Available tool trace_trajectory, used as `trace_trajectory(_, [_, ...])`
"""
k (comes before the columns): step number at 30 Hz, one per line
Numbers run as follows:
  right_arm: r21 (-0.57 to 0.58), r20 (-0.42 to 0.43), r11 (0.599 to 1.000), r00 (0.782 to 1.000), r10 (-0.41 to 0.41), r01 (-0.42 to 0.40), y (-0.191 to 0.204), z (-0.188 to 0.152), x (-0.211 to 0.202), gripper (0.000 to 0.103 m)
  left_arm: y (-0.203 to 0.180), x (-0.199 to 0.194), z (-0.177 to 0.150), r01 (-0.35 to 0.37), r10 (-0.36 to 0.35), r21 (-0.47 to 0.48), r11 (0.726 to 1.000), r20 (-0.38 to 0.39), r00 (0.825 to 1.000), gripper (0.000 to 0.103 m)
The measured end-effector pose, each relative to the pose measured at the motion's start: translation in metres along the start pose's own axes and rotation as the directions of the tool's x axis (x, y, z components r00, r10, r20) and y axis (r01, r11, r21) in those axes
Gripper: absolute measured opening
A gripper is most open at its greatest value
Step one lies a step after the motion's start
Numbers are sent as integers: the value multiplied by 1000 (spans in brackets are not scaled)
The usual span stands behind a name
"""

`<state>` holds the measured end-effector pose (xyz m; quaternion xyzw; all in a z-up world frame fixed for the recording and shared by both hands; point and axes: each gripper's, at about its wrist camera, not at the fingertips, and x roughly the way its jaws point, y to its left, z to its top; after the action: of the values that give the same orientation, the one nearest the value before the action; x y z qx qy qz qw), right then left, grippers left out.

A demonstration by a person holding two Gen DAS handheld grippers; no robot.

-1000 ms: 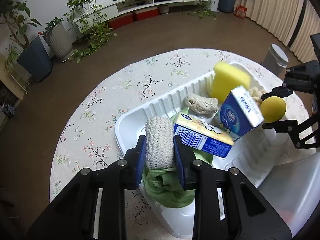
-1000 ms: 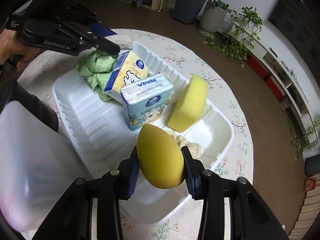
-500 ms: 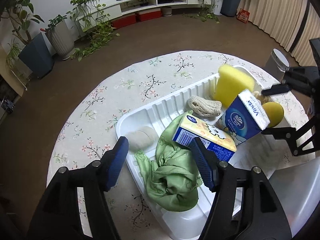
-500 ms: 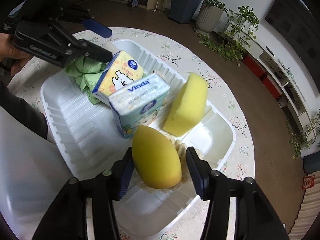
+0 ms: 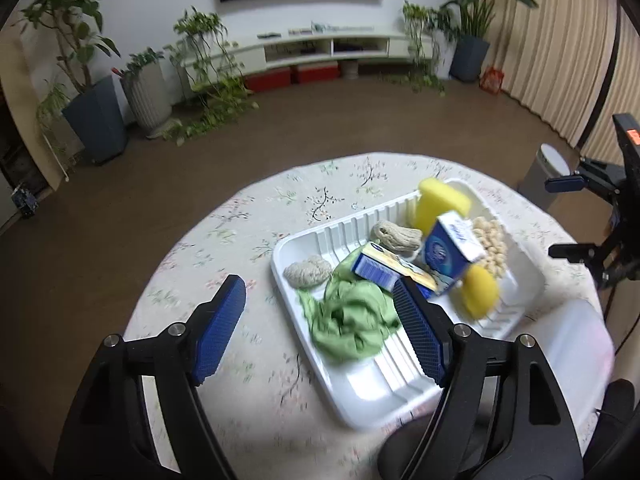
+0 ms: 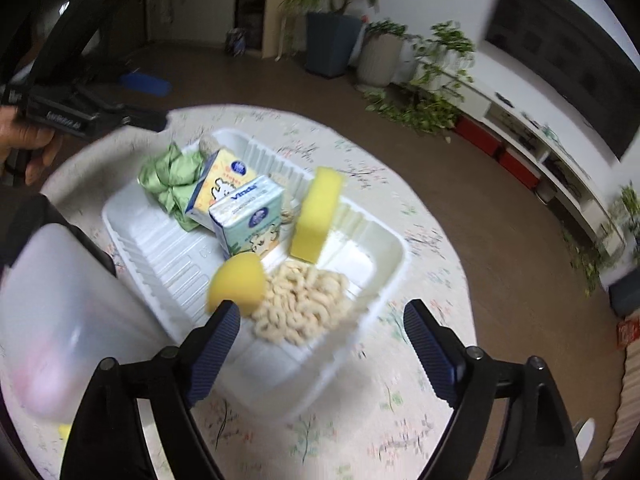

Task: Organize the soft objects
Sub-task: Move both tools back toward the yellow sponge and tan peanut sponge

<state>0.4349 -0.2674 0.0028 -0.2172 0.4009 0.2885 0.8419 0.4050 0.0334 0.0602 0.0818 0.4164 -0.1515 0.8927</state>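
Observation:
A white ribbed tray (image 5: 372,384) (image 6: 152,240) on the round floral table holds a green cloth (image 5: 352,324) (image 6: 172,176), two beige knitted pads (image 5: 308,272) (image 5: 394,234), two tissue packs (image 5: 448,248) (image 6: 250,216), a yellow sponge block (image 5: 436,204) (image 6: 316,216), a yellow egg-shaped sponge (image 5: 478,290) (image 6: 236,280) and a beige loofah-like scrubber (image 6: 304,300). My left gripper (image 5: 320,320) is open and empty, raised above the tray's near-left corner. My right gripper (image 6: 322,328) is open and empty above the tray's near edge.
A translucent plastic container (image 6: 56,320) (image 5: 568,344) stands beside the tray. The floral tablecloth (image 5: 224,248) covers the round table. Potted plants and a low TV cabinet line the far wall. A small bin (image 5: 548,168) stands on the floor beyond the table.
Both grippers let go and pulled up and back. The knitted pad now lies in the tray's corner, and the yellow egg sponge lies in the tray by the scrubber.

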Motion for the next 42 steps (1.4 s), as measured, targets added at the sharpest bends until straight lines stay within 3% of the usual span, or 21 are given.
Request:
trace_trajectory(5, [116, 79, 993, 997, -6, -3, -6, -38, -46, 88, -8, -55, -39, 20, -16, -43, 999, 92, 996, 81])
trace_trajectory(10, [222, 158, 974, 988, 4, -39, 18, -90, -90, 91, -37, -96, -98, 43, -33, -63, 997, 153, 988, 83])
trace_trajectory(16, [298, 208, 946, 976, 67, -128, 90, -152, -112, 92, -84, -110, -176, 125, -109, -101, 987, 151, 983, 83])
trace_trajectory(22, [340, 160, 933, 985, 67, -119, 169, -173, -99, 92, -107, -104, -227, 170, -137, -232, 958, 152, 979, 83])
trace_trajectory(25, [342, 159, 930, 984, 84, -135, 194, -170, -91, 93, -116, -102, -237, 137, -103, -240, 961, 150, 983, 83])
trace_trajectory(31, [390, 92, 921, 996, -17, -20, 211, -162, -66, 93, -112, -107, -247, 107, -52, -273, 956, 203, 978, 83])
trace_trajectory(36, [447, 53, 894, 998, -39, 11, 209, -162, -46, 92, -111, -98, -250, 113, -59, -286, 951, 189, 980, 83])
trace_trajectory(42, [448, 48, 893, 997, -58, 30, 213, -159, -37, 91, -115, -97, -247, 119, -66, -265, 957, 200, 978, 83])
